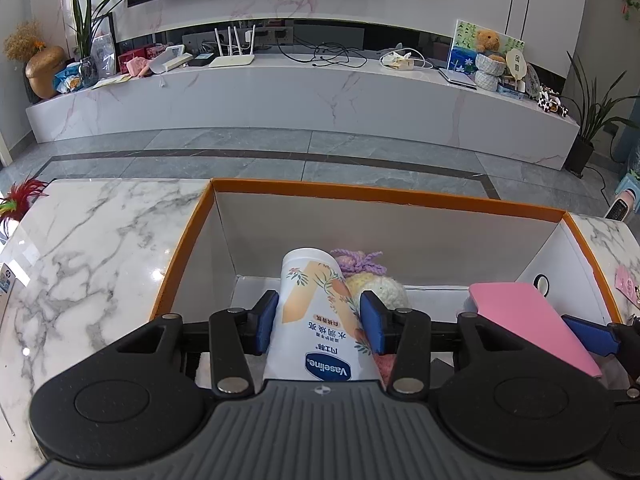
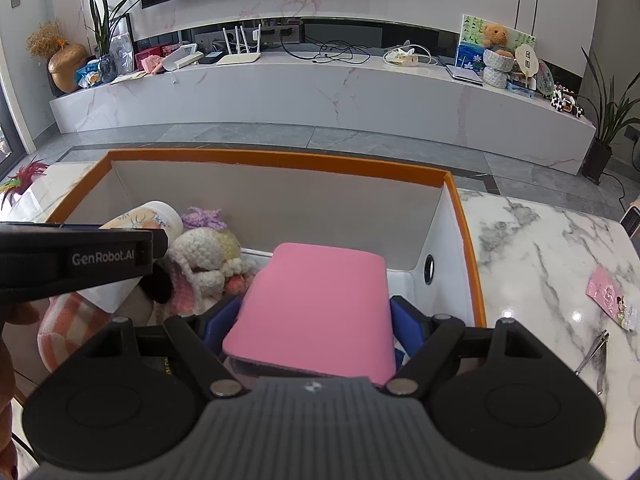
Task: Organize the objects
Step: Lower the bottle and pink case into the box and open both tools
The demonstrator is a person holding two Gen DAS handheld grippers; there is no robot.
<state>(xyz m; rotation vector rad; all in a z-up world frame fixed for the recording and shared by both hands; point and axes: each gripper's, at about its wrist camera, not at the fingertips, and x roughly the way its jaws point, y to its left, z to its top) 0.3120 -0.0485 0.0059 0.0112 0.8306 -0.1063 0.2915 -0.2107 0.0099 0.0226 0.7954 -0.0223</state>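
Marble with grey veins forms the top of the desk [image 1: 100,248], and a feather toy in red and green [image 1: 18,204] pokes in at its far left edge. To the right of that bare stretch stands an open cardboard box [image 1: 384,196] with an orange rim and white inner walls. The left hand-held gripper [image 1: 320,320] reaches over the box's near side, its blue pads [image 1: 266,322] pressed against both flanks of a white Vaseline lotion bottle [image 1: 316,312], which it grips with the printed label upside down to the camera and the bottle's far end tilted up over the box interior. Just behind the bottle, inside the box, lie crocheted plush toys: a purple knitted piece [image 1: 362,260] and a cream-yellow one [image 1: 384,290]; in the right wrist view they show as a white and pink crocheted doll [image 2: 204,264] lying on the box floor next to a peach checked cushion [image 2: 68,332]. Further right, the right hand-held gripper [image 2: 312,328] is closed on a flat pink case [image 2: 316,304], blue pads touching its two long sides, holding it above the right half of the box. The box's right wall has a round hole [image 2: 430,269]. Beyond that wall, on the desk, lie a small pink packet [image 2: 610,300] and a metal nail clipper [image 2: 592,354], apart from each other.
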